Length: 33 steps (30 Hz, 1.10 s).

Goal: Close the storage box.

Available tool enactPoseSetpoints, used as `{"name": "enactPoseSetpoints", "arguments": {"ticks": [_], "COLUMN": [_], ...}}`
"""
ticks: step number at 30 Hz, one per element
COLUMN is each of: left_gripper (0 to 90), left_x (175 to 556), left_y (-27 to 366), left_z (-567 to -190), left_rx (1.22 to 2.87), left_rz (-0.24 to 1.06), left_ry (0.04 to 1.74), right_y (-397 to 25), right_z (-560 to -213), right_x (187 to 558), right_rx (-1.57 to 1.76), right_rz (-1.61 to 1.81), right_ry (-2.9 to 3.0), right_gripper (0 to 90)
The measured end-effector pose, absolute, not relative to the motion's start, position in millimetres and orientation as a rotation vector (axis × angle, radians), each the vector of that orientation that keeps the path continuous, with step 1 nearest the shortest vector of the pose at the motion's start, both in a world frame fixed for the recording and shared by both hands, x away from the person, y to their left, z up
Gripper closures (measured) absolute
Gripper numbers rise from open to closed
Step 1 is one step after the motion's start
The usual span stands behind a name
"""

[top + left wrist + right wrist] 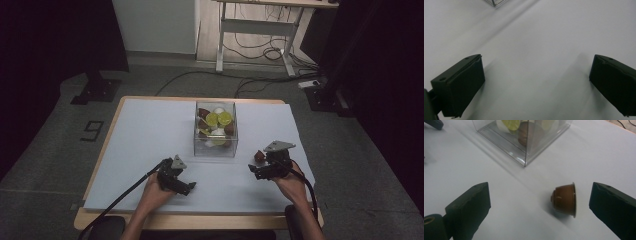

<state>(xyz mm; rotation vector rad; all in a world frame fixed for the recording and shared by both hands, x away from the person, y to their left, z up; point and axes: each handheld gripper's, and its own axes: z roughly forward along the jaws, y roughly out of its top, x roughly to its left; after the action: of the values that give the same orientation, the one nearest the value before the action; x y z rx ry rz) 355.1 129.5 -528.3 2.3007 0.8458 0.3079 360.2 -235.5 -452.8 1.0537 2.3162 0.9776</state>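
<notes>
Centre frame, a clear box (215, 131) sits on the pale sheet (145, 135), packed with brown, yellow-green and white capsules. Lower right, the right gripper (256, 168) lies low on the sheet, a brown capsule (259, 156) just beside its tip. Lower left of centre, the left gripper (189, 187) rests on the sheet, well apart from the box. Forearms enter from the bottom edge.

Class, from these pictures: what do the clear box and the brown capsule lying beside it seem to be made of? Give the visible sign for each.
Clear box: probably rigid glossy plastic such as acrylic; see-through walls, bright edge glints.
Brown capsule: likely moulded plastic with a soft sheen; smooth opaque body, thin flared rim. Foil lid cannot be told.
</notes>
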Motion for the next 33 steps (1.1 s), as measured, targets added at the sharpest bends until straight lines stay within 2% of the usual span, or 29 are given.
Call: {"name": "enactPoseSetpoints", "arguments": {"ticks": [18,33], "left_gripper": [0.0,0.0], "left_x": [355.1,355.1], "left_y": [129.4,129.3], "left_z": [-528.3,-528.3], "left_rx": [2.299,2.297], "left_rz": [0.31,0.31], "left_ry": [0.847,0.849], "right_y": [-265.5,-278.7], "right_z": [-468.5,-499.1], "right_x": [356.0,365.5], "right_rx": [1.165,1.249], "right_rz": [0.946,0.909], "right_ry": [2.276,2.304], "right_gripper": [4.3,2.7]}}
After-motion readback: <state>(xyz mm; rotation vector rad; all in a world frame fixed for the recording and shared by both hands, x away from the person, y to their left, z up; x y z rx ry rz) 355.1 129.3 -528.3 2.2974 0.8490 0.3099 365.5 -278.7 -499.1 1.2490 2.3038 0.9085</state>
